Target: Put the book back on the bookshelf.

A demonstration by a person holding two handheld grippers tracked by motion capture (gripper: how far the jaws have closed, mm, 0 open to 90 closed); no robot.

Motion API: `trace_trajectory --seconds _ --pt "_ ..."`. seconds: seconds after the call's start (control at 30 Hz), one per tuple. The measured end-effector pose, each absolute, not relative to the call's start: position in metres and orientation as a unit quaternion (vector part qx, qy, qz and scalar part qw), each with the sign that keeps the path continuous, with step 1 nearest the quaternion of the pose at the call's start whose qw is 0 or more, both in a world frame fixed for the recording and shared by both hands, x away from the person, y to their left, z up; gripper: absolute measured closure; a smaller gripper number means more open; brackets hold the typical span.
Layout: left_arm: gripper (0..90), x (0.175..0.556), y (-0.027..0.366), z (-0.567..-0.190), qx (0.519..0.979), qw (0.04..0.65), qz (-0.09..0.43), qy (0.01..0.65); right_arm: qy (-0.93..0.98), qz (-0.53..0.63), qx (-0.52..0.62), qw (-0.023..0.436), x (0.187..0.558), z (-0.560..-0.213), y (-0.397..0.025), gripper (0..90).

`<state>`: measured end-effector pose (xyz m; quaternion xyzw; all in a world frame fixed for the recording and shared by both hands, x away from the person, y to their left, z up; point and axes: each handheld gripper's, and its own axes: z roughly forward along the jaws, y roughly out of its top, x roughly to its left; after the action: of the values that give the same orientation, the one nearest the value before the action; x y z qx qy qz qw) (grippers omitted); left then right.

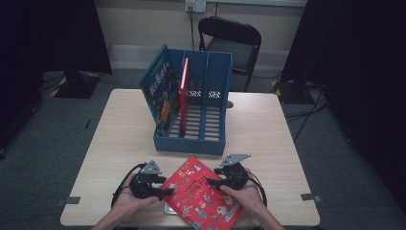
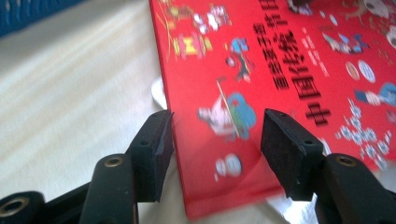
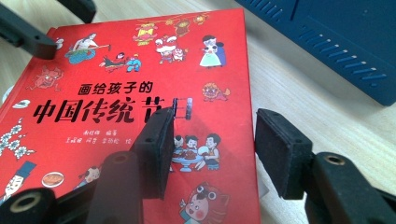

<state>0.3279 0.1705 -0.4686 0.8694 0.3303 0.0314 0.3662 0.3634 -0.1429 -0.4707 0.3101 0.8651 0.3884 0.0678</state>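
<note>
Black chair (image 1: 233,42), grey floor (image 1: 43,143)

Book (image 1: 203,194) lies before the file rack (image 1: 191,115) (claws flanking it).

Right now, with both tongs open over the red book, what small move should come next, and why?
Probably close the right tongs on the red book's edge: it lies flat, ungripped, with that edge between the open jaws, and the blue file rack has free slots.

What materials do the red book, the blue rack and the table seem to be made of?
Red book: glossy printed cover, probably laminated board; light reflects on it.
Blue rack: looks like moulded plastic, matte, with slotted walls.
Table: pale wood-grain top, possibly laminate.
</note>
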Motion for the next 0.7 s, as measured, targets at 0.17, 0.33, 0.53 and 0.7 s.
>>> trace_trajectory --seconds 0.17,0.33,0.53,0.7 --pt "41.6 0.32 0.168 -0.469 0.87 0.363 0.044 0.331 0.865 0.389 0.311 0.065 0.364 -0.471 -0.143 48.3" --pt "35.3 0.314 0.173 -0.472 0.872 0.356 0.033 0.334 0.865 0.389 0.311 0.065 0.363 -0.471 -0.143 48.2" --pt "34.8 0.314 0.177 -0.474 0.869 0.366 0.025 0.332 0.864 0.389 0.312 0.066 0.364 -0.471 -0.143 47.7" --pt "32.1 0.314 0.178 -0.474 0.864 0.378 0.018 0.333 0.864 0.389 0.312 0.066 0.364 -0.471 -0.143 47.7"
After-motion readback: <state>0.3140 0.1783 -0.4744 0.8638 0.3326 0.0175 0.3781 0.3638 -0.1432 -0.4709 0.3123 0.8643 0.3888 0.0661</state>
